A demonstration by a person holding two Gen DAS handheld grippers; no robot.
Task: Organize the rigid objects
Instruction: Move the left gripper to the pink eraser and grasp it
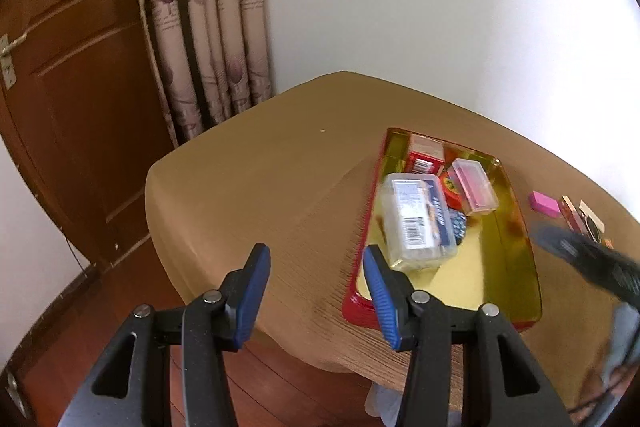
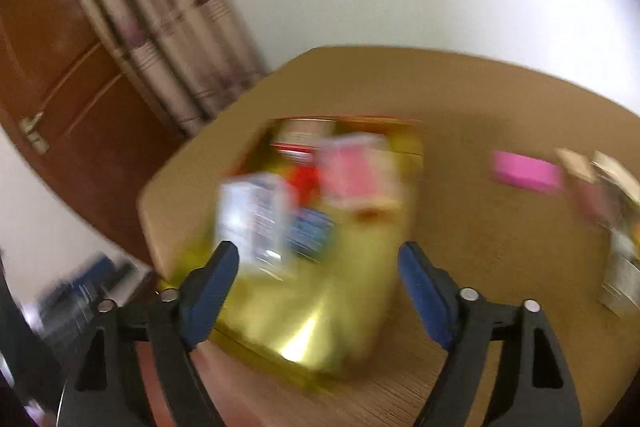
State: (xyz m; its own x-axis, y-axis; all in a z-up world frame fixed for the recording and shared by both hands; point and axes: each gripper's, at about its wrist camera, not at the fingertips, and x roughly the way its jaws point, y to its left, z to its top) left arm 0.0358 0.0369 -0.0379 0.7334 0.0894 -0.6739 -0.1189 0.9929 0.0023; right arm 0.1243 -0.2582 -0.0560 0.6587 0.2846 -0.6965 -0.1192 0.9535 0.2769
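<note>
1. Plainly, the loose pieces lay to the right of both tools: a pink block and a cluster of small packages sat on the counter just beyond the right wall of the tray, well apart from the tray's contents.
2. The right gripper was the nearer one, I judged; its jaws stood wide and released with nothing between them, hanging over the near end of the tray, and the pink block lay up and to the right of them.
3. The pink block's long axis ran roughly across the right wrist view, so the jaws would probably need to swing right and span its short side.
4. The left gripper hung over the counter's near left edge, jaws partly parted and holding nothing, its right jaw above the tray's red rim.
5. The tray was a shallow rectangle, glossy red outside and mirror-gold inside, already holding a clear plastic box with a barcode label, a smaller clear case with pink contents, and a red carton.
6. The counter wore a ribbed tan cloth; the blur in the right wrist view hid finer detail of the packages.
</note>
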